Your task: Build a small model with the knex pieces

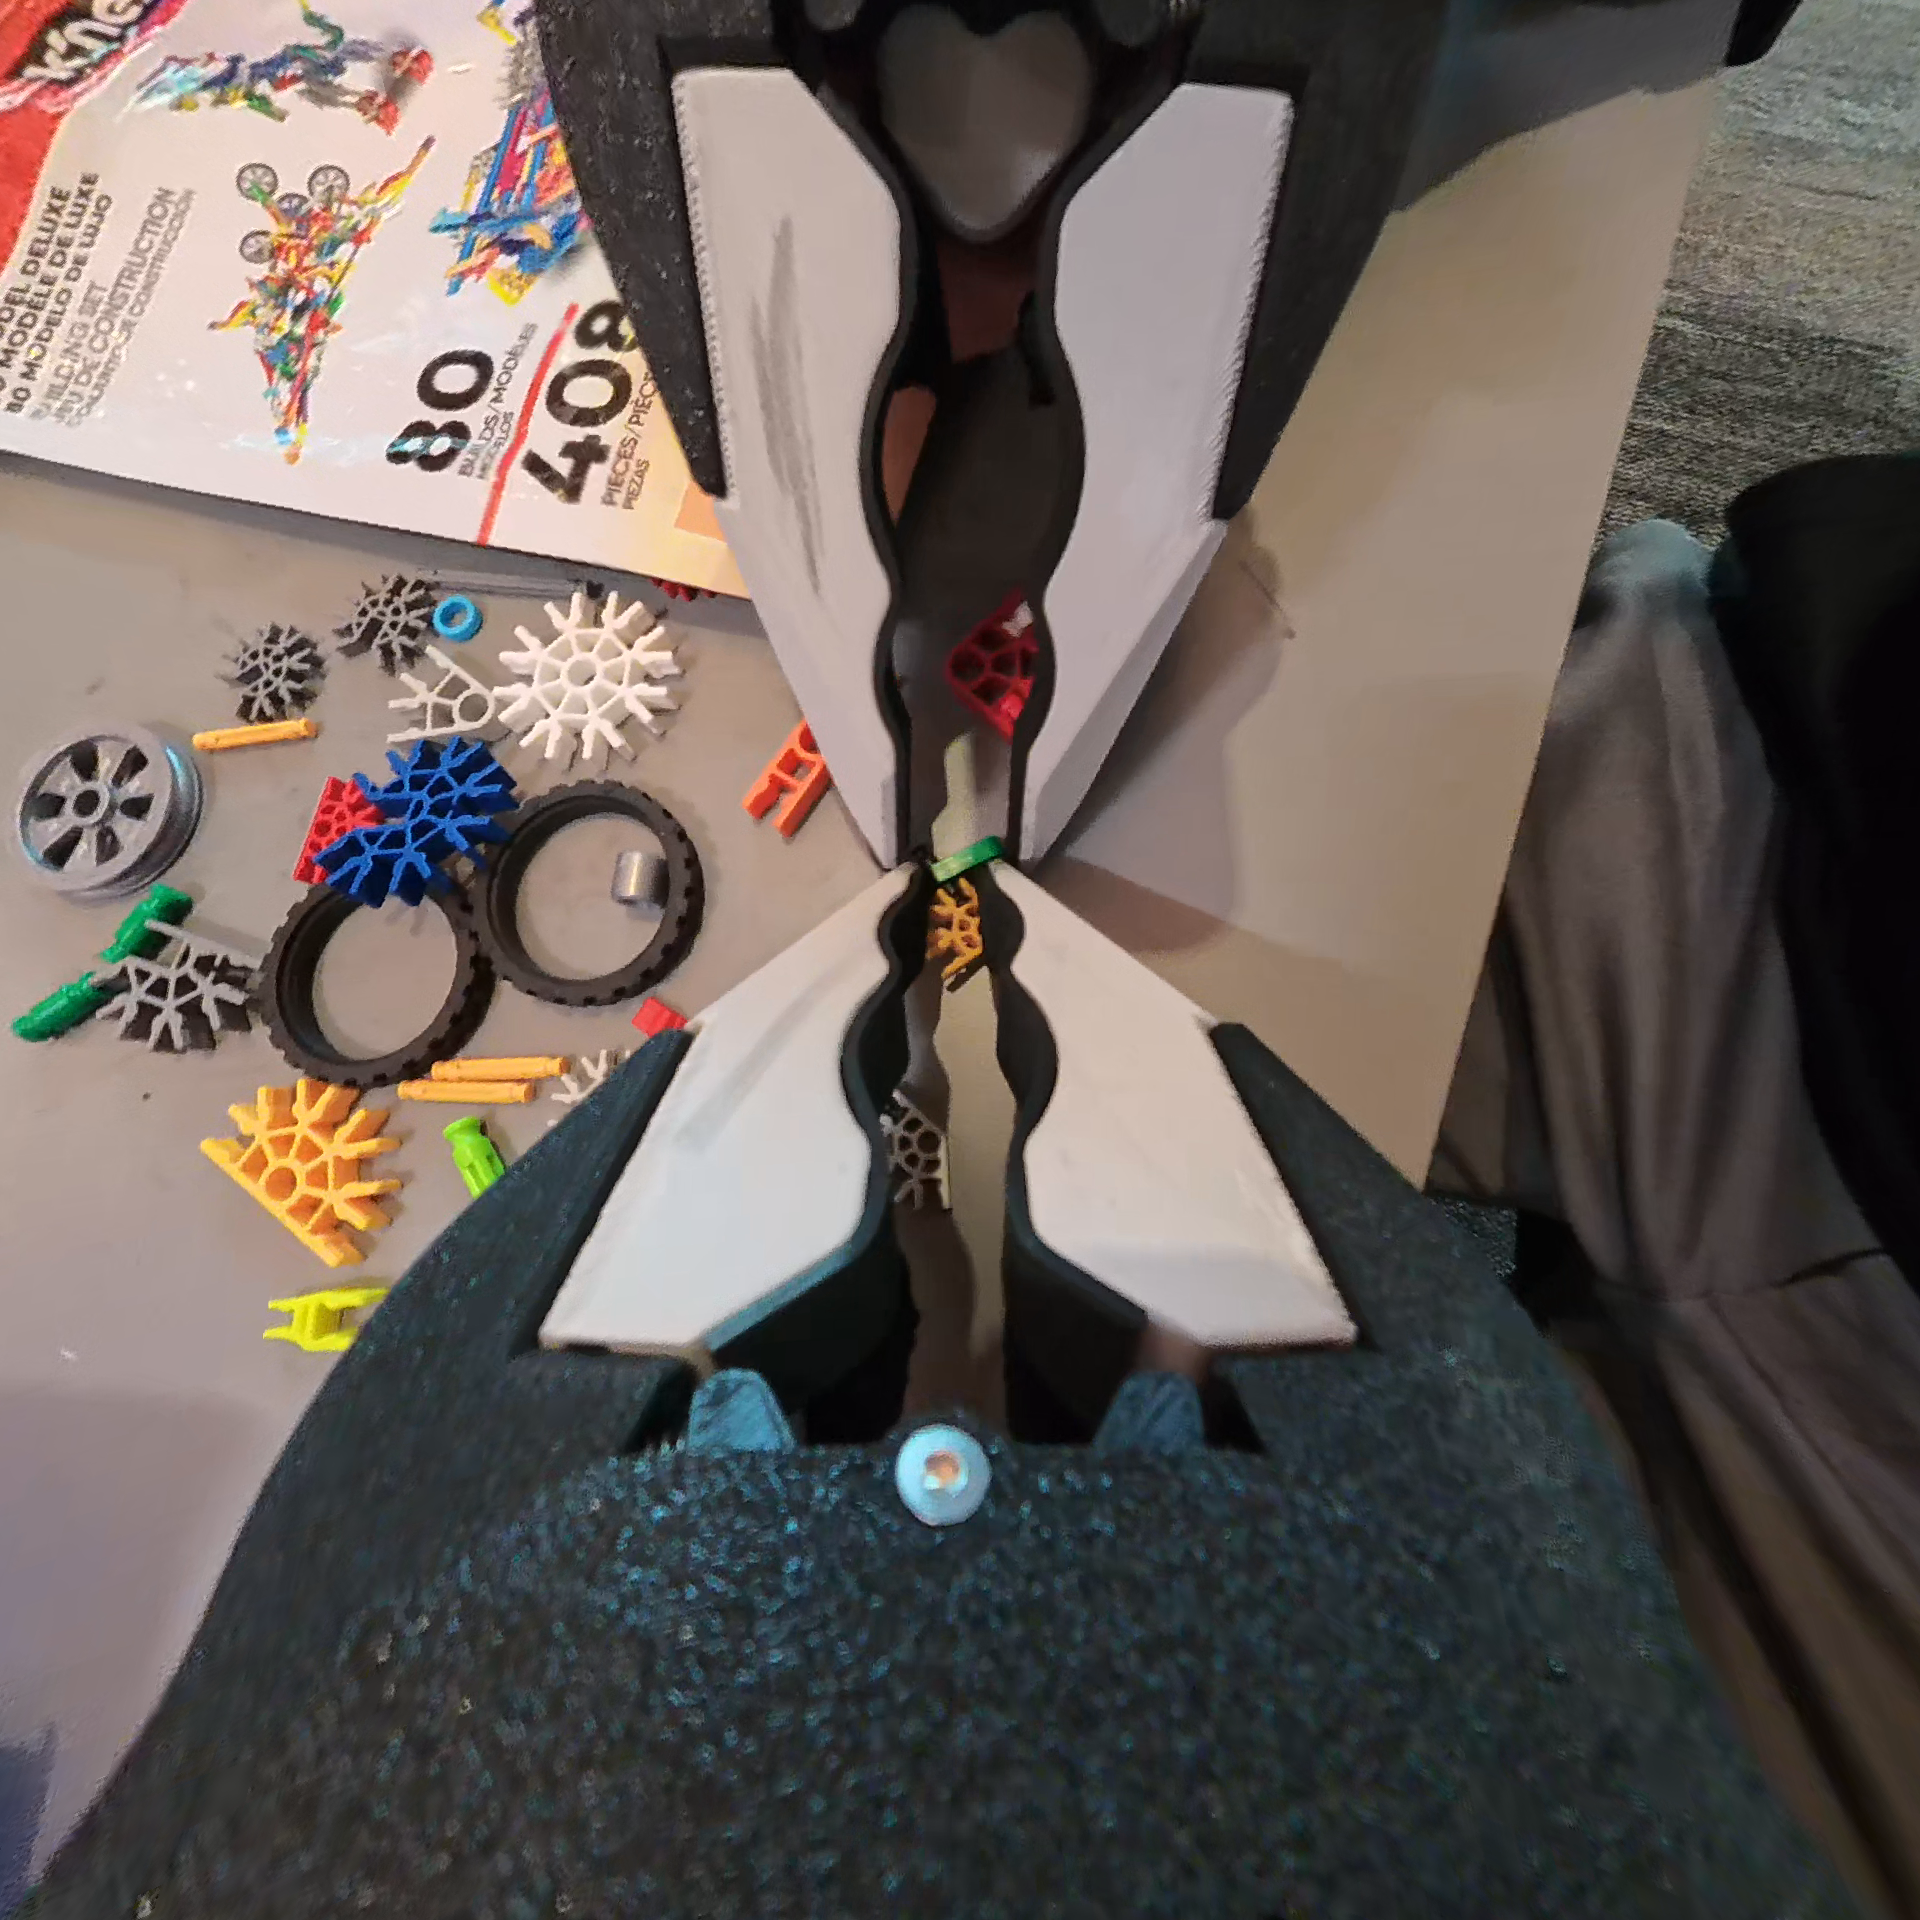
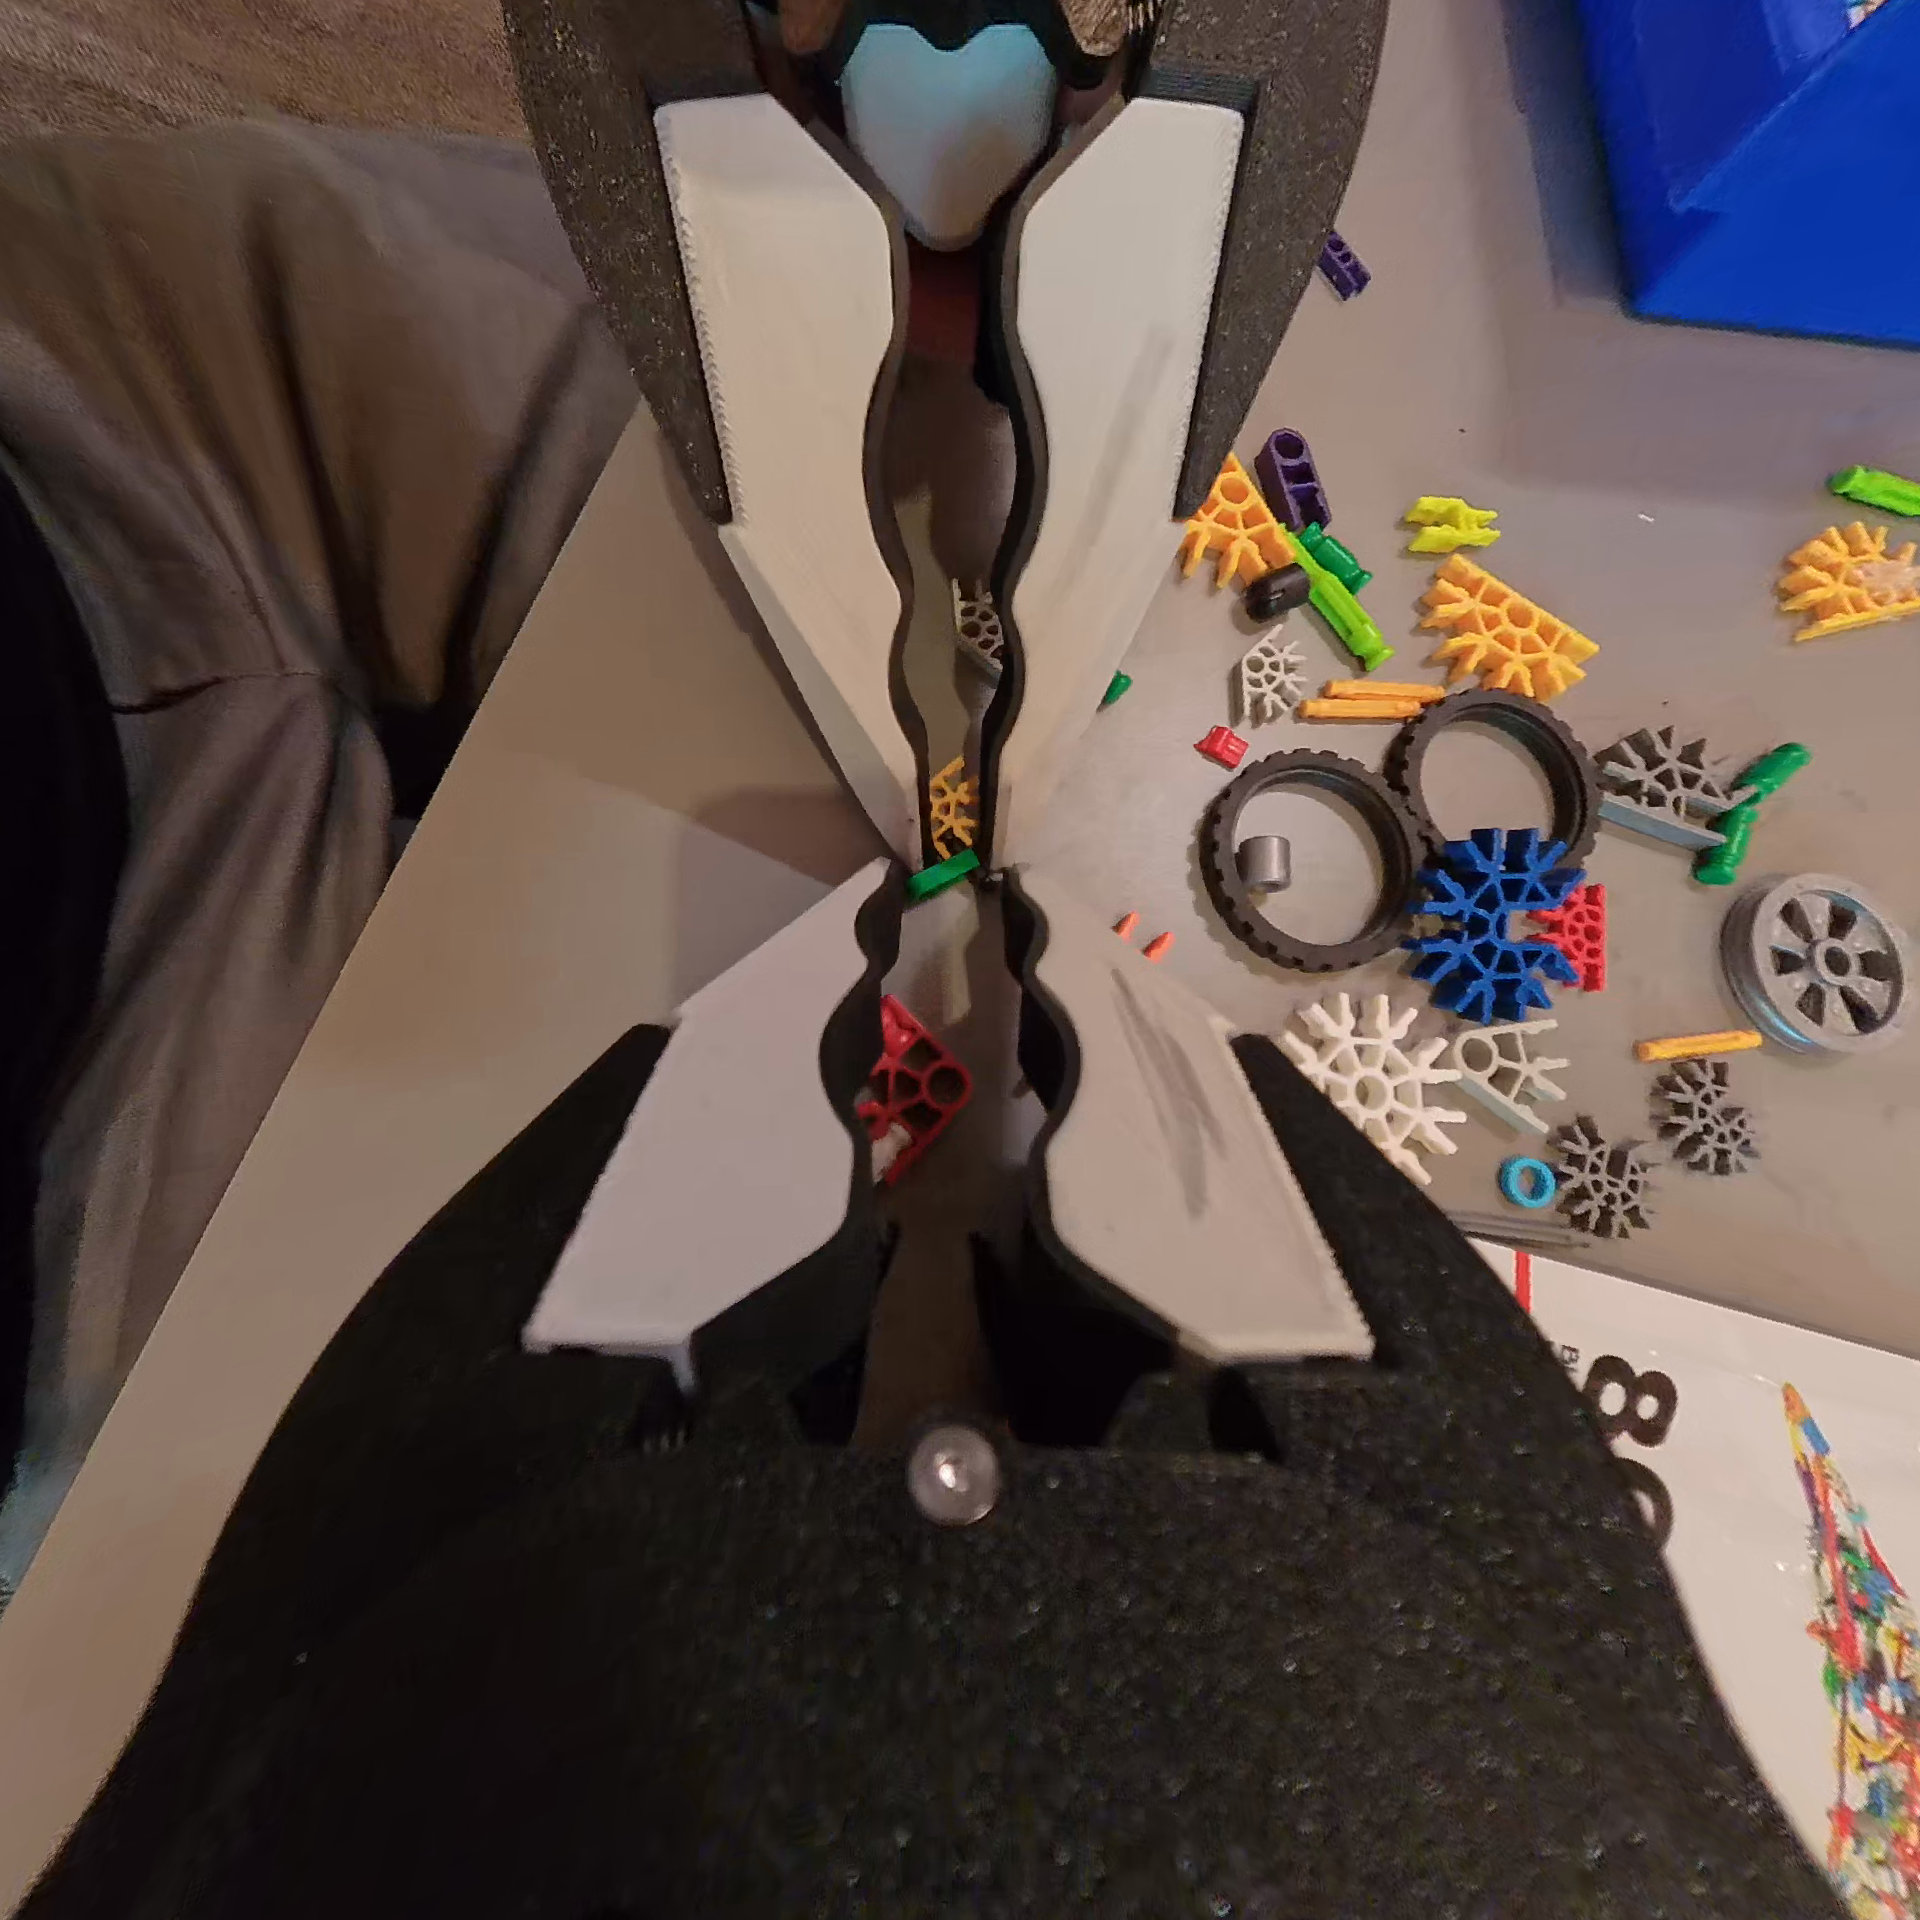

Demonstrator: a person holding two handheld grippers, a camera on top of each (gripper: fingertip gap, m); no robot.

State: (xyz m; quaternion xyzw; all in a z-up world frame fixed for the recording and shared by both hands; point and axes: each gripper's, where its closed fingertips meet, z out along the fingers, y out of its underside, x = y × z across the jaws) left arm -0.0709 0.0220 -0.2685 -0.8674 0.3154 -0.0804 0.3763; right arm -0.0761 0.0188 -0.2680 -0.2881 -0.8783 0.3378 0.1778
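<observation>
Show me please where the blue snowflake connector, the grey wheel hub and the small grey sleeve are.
blue snowflake connector (image 2: 1488,925), right wrist view, its centre.
grey wheel hub (image 1: 99,807), left wrist view, its spoked face.
small grey sleeve (image 1: 639,881), left wrist view, its side, inside a black tyre.

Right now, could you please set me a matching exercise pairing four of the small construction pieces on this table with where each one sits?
Things:
1. small grey metal cylinder
2. blue snowflake-shaped plastic connector
3. short green plastic rod
4. small light-blue plastic ring

Places:
A. where the tips of the left tool and right tool meet
B. inside a black rubber tyre
C. near the edge of the printed booklet
D. lying on a red plastic connector

Pairs: 1-B, 2-D, 3-A, 4-C.
</observation>
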